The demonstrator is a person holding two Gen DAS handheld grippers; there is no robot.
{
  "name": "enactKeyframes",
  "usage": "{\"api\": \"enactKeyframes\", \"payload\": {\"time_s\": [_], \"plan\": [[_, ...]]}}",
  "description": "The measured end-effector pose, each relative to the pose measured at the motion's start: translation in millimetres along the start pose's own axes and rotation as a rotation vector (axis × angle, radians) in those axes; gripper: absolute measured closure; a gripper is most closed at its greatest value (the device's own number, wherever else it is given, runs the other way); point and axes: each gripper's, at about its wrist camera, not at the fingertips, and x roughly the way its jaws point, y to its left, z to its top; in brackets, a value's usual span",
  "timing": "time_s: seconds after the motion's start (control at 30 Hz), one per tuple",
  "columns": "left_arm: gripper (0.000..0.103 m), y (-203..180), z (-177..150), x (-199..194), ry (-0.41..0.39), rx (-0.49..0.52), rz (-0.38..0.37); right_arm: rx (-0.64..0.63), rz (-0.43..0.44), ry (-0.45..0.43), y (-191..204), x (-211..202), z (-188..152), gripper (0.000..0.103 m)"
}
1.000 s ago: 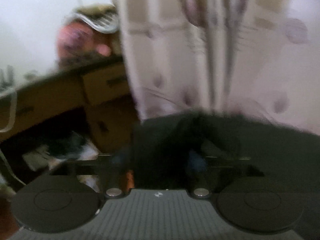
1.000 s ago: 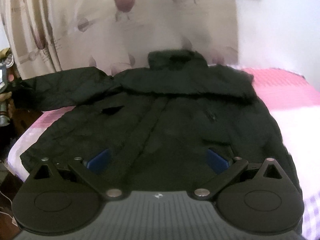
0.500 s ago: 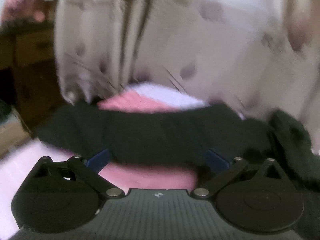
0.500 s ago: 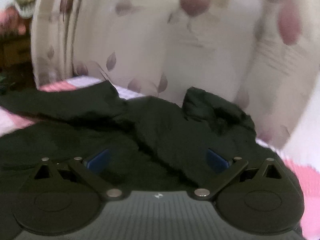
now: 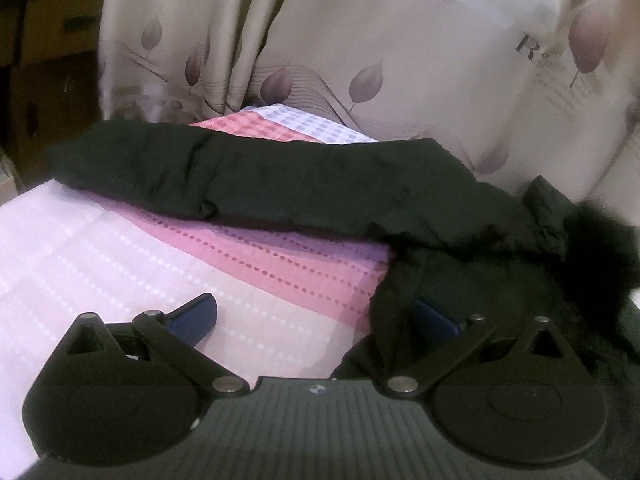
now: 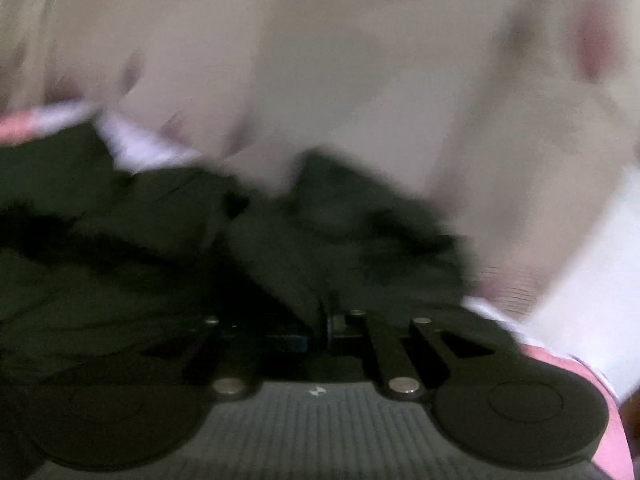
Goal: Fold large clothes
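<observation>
A black padded jacket lies on a pink and white bed sheet, one sleeve stretched leftward and a fur collar at the right. My left gripper is open low over the sheet, just short of the sleeve. Its left finger is over bare sheet and its right finger is partly hidden behind a jacket fold. In the blurred right wrist view the jacket fills the lower left. My right gripper has its jaws closing, almost together, with dark jacket fabric pinched between them.
A beige curtain with a leaf print hangs right behind the bed and fills the background of the right wrist view too. Brown cardboard boxes stand at the far left. Sheet shows right of the jacket.
The left view swung from the boxes down to the sleeve and sheet, jaws staying wide. The right gripper moved in over the jacket near its collar and its jaws came together on the fabric.
</observation>
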Motion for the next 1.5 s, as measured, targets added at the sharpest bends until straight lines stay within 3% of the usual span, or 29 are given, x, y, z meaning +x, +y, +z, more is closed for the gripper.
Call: {"api": "enactKeyframes", "payload": {"time_s": [0.07, 0.17, 0.27, 0.4, 0.57, 0.7, 0.8, 0.93, 0.97, 1.03, 1.1, 1.17, 1.23, 1.33, 1.37, 1.4, 1.43, 1.47, 1.5], "plan": [[0.000, -2.4, 0.3, -0.3, -0.005, 0.006, 0.006, 0.077, -0.058, -0.058, -64.0, -35.2, -4.8, 0.096], [0.000, -5.3, 0.0, -4.4, -0.026, 0.017, 0.006, 0.129, -0.215, -0.100, -162.9, -81.7, -15.8, 0.096], [0.000, -9.0, 1.8, -11.5, -0.057, 0.031, 0.018, 0.186, -0.367, -0.080, -256.7, -115.7, -32.2, 0.096], [0.000, -19.3, 4.4, -21.5, -0.074, 0.123, 0.062, 0.267, -0.514, -0.007, -362.2, -136.4, -73.9, 0.096], [0.000, -18.4, 11.5, -32.7, -0.046, 0.181, 0.088, 0.419, -0.586, 0.126, -435.9, -125.9, -148.9, 0.096], [0.000, -8.9, 16.1, -31.3, 0.033, 0.183, 0.069, 0.596, -0.573, 0.224, -465.9, -105.0, -222.7, 0.096], [0.000, -8.0, 12.3, -30.0, 0.060, 0.223, 0.067, 0.754, -0.531, 0.225, -471.7, -111.9, -261.9, 0.087], [0.000, -4.9, 3.9, -32.2, 0.065, 0.270, 0.048, 0.939, -0.441, 0.102, -454.2, -159.6, -278.9, 0.076], [0.000, -3.8, 1.9, -33.1, 0.062, 0.279, 0.044, 0.945, -0.385, 0.055, -441.7, -178.1, -277.0, 0.073], [0.000, 1.3, -2.0, -36.6, 0.067, 0.277, 0.020, 0.915, -0.220, 0.024, -412.1, -209.0, -270.0, 0.046], [0.000, 7.8, -5.6, -40.7, 0.095, 0.266, -0.030, 0.883, -0.022, 0.008, -373.1, -238.1, -268.2, 0.030], [0.000, 13.3, -11.2, -43.0, 0.137, 0.273, -0.106, 0.806, 0.169, 0.020, -321.8, -260.9, -265.1, 0.023], [0.000, 16.3, -18.7, -44.6, 0.181, 0.289, -0.159, 0.751, 0.257, 0.073, -277.6, -276.8, -265.1, 0.023], [0.003, 15.4, -29.4, -53.0, 0.157, 0.329, -0.171, 0.749, 0.339, 0.165, -228.4, -280.0, -276.4, 0.023], [0.012, 13.9, -32.5, -56.5, 0.151, 0.335, -0.177, 0.753, 0.345, 0.196, -218.8, -276.5, -281.3, 0.023], [0.034, 11.5, -35.0, -60.0, 0.145, 0.342, -0.198, 0.757, 0.372, 0.207, -206.6, -273.5, -283.9, 0.029], [0.048, 10.5, -36.3, -63.5, 0.148, 0.343, -0.228, 0.760, 0.398, 0.209, -196.9, -271.2, -285.7, 0.064], [0.070, 10.1, -36.4, -65.8, 0.166, 0.323, -0.265, 0.761, 0.418, 0.225, -186.0, -272.2, -285.5, 0.079], [0.079, 10.3, -37.5, -69.0, 0.181, 0.287, -0.283, 0.763, 0.429, 0.248, -176.9, -268.0, -285.1, 0.083]]}}
